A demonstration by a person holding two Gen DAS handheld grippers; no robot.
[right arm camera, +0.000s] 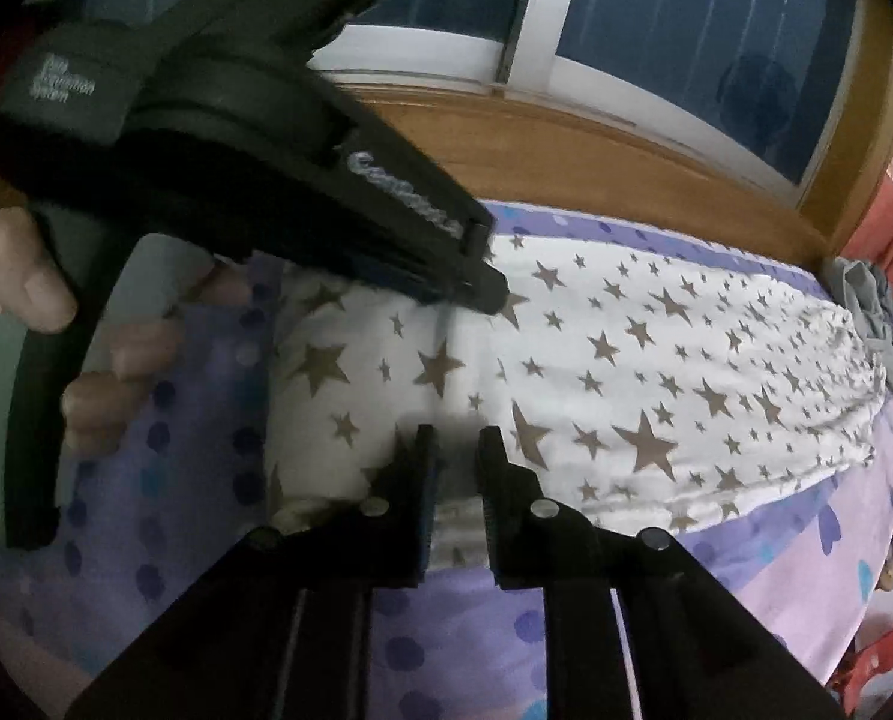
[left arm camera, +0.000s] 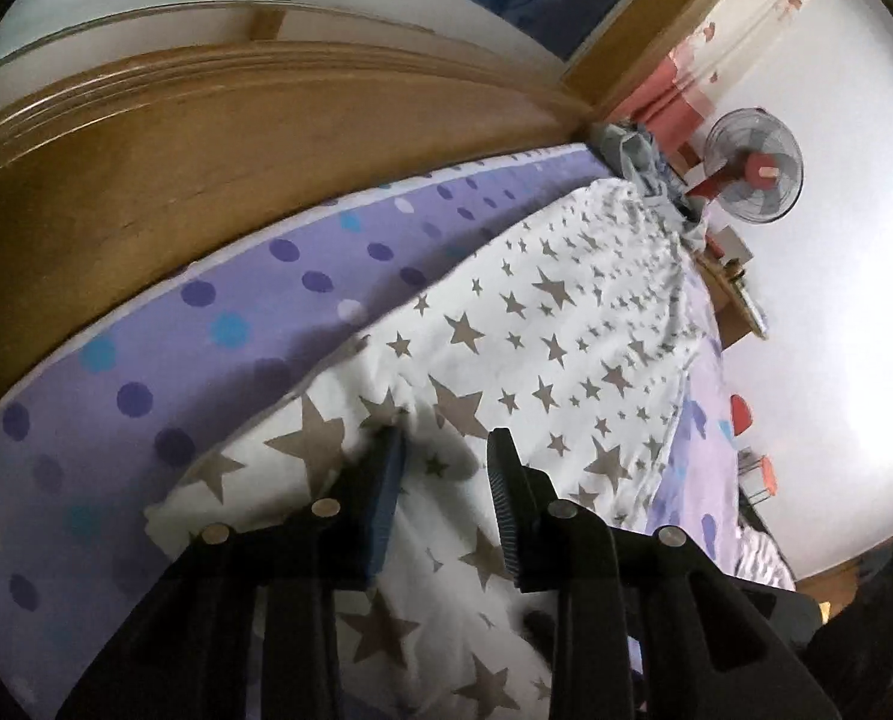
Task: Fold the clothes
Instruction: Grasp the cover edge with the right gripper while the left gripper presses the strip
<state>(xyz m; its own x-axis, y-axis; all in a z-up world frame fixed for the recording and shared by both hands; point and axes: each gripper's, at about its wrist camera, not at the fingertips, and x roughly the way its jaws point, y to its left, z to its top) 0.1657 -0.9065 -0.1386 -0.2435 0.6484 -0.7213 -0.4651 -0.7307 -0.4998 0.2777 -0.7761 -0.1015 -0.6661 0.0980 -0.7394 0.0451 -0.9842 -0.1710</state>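
The left claw [left arm camera: 446,438] hangs over the white cloth with grey stars [left arm camera: 542,324]. Its two black fingers [left arm camera: 503,480] stand apart, with a clear gap between them, so it is let go and grips nothing. The cloth lies right under the tips, a little bunched up there.

The right claw [right arm camera: 455,435] has its two fingers close together with only a thin gap. The near edge of the star cloth [right arm camera: 656,372] sits in that gap, but I cannot tell if the pads really pinch it (the spot between them is dark and blurry).

In the right claw's view, the left claw [right arm camera: 476,285] comes in from the top left, tip down on the star cloth. A person's hand [right arm camera: 104,360] is wrapped around its handle.

The star cloth lies long and flat on the bed, stretching away from both claws toward the far end. Under it is a purple bed sheet with dark and light blue dots [left arm camera: 164,360]. Along one side of the bed runs a brown wooden board [left arm camera: 206,150], and above that is a window [right arm camera: 686,18] with white frames.

At the far end of the bed sits a small pile of grey clothes [left arm camera: 632,156]. Behind it stands a round fan [left arm camera: 752,173], by a bright white wall.
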